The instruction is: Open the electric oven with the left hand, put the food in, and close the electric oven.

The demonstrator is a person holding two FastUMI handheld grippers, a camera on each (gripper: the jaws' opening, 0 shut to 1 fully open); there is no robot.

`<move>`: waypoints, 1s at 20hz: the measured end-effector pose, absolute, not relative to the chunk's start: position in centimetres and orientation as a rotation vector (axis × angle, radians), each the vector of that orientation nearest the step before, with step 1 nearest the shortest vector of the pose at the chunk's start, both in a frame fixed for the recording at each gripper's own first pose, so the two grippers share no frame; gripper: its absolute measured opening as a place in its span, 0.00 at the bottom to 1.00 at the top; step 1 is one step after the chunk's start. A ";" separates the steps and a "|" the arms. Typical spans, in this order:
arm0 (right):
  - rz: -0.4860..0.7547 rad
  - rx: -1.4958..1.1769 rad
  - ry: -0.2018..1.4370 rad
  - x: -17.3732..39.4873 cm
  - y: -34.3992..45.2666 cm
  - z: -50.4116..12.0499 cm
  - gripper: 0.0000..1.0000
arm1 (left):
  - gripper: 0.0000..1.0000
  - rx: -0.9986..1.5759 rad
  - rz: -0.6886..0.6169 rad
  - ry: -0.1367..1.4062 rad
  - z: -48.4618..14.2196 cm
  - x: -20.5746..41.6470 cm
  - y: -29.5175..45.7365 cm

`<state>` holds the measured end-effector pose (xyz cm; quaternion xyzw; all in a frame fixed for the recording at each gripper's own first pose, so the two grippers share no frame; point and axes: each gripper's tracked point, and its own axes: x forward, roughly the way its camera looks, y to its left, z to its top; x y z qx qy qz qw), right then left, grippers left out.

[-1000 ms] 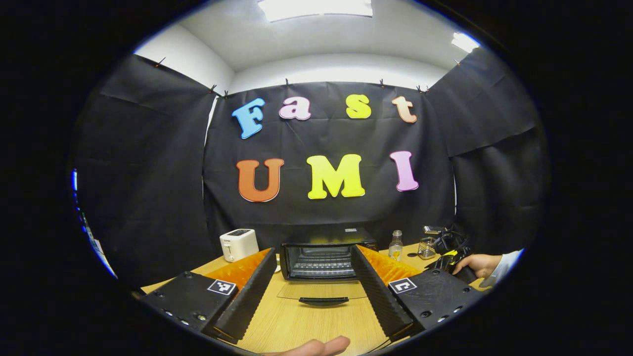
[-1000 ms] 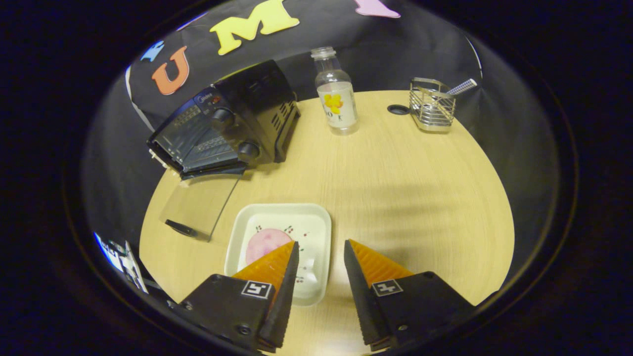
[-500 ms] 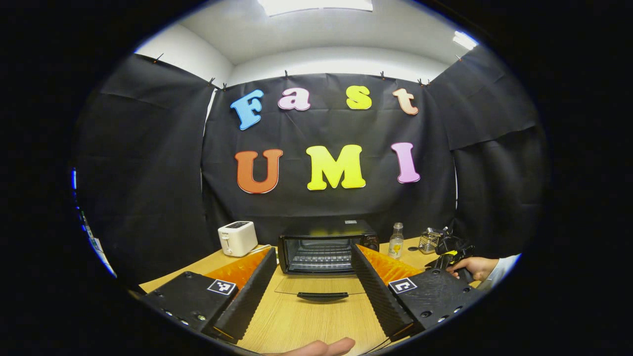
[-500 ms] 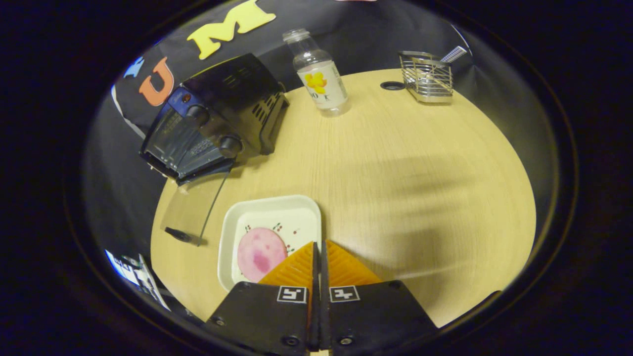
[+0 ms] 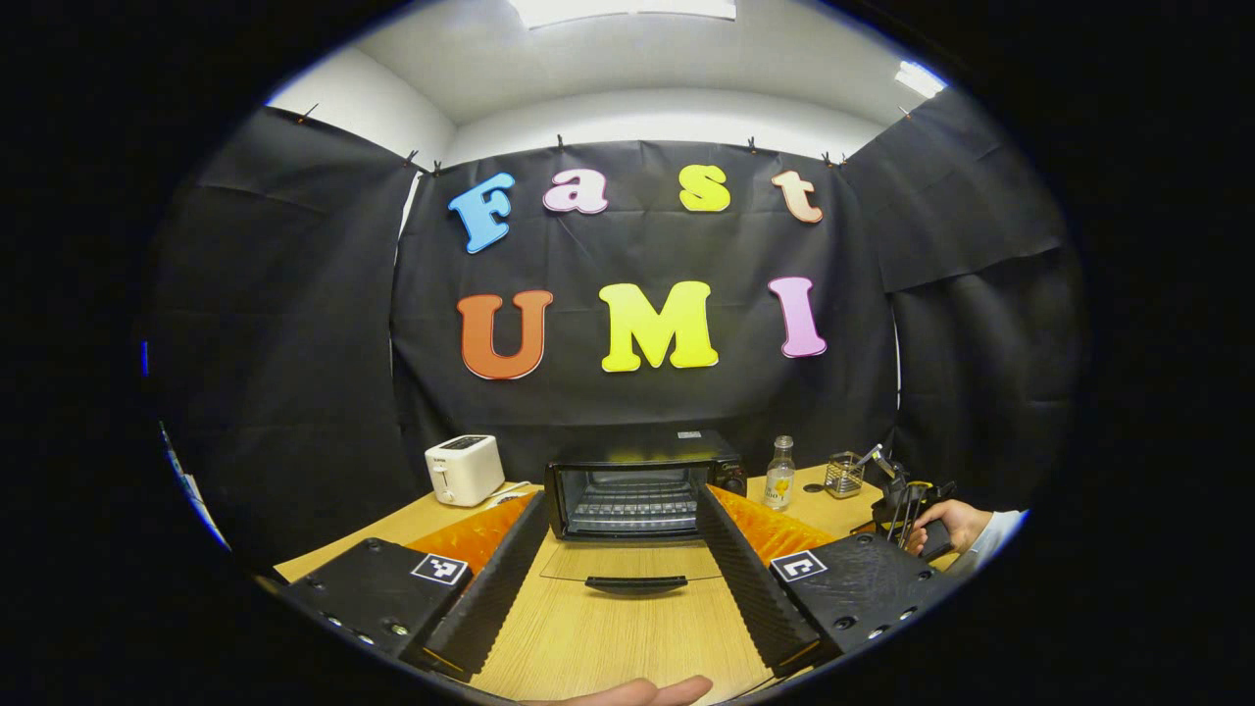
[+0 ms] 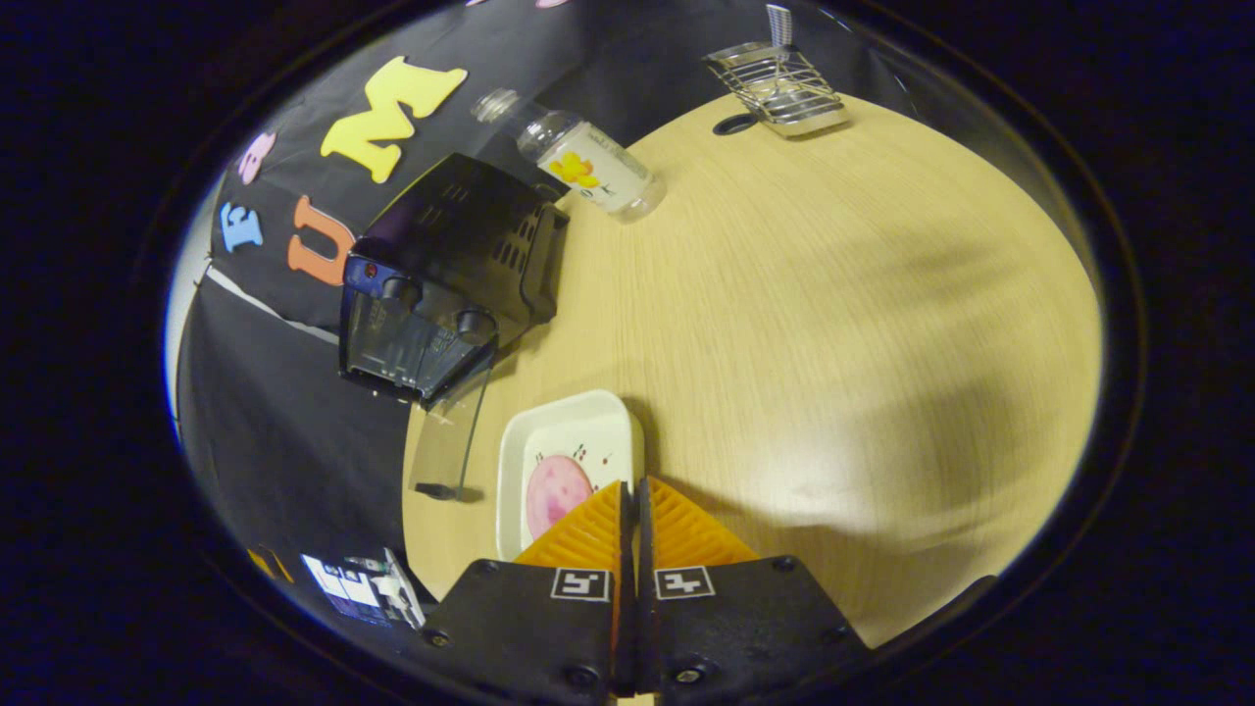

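My left gripper (image 5: 620,534) hangs with jaws apart, facing the electric oven (image 5: 642,485), whose glass door (image 5: 627,569) lies flat. My right gripper (image 6: 632,490) is pinched on the white tray's (image 6: 549,436) rim; the pink food (image 6: 555,492) lies inside. Bare tabletop (image 6: 833,294) stretches rightward. Labels unreadable.

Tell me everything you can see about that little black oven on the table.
The oven is a small black box, metal by the look of it, standing upright on the wooden table near the back wall. Its glass door, with a dark handle along the edge, is folded down flat toward the front. Inside is a wire rack. Two knobs sit on the front panel, with vent slots on the side. Nothing touches it but the table.
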<state>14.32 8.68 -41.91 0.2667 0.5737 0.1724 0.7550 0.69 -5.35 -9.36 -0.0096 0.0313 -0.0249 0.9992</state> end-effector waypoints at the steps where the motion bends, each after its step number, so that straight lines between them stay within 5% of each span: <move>1: 0.368 0.594 1.238 14.4 8.4 -41.6 0.04 | 0.96 -0.017 -0.054 0.063 -9.3 0.6 -5.5; 10: 0.294 0.593 1.069 16.6 5.3 -32.7 0.04 | 0.96 -0.005 -0.035 0.081 -10.3 0.8 -3.9; 20: 0.362 0.595 1.103 15.3 13.9 -30.6 0.04 | 0.96 -0.028 -0.027 0.101 -11.5 0.6 -1.9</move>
